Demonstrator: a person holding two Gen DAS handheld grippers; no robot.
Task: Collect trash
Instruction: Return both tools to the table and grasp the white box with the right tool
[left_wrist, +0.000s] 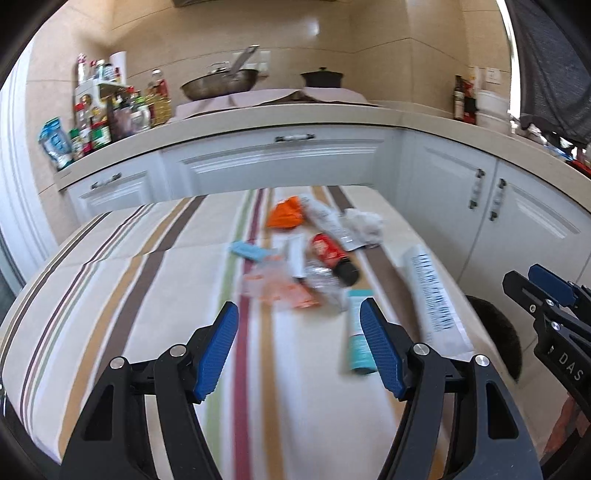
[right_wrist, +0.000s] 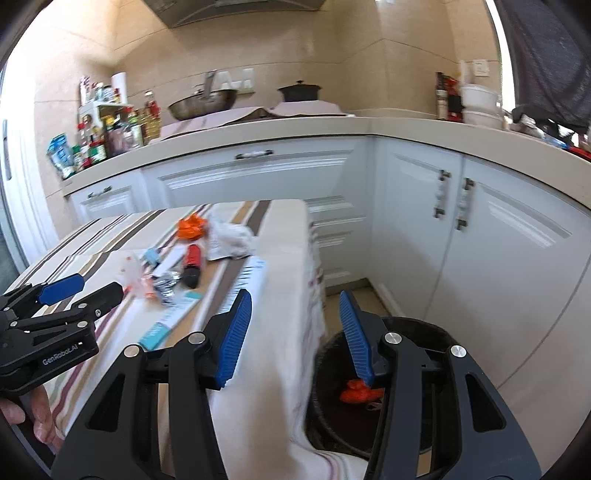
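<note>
Trash lies in a loose pile on the striped tablecloth: an orange wrapper, a crumpled white tissue, a red and black bottle, a light blue packet, a teal tube and a long white printed wrapper. My left gripper hovers open over the table's near part, short of the pile, with nothing between its fingers. My right gripper is open and empty too, above the table's right edge and a dark bin. An orange scrap lies inside the bin.
White kitchen cabinets and a beige counter wrap around the table at the back and right. A wok, a black pot and several bottles stand on the counter. The bin sits on the floor in the narrow gap between table and cabinets.
</note>
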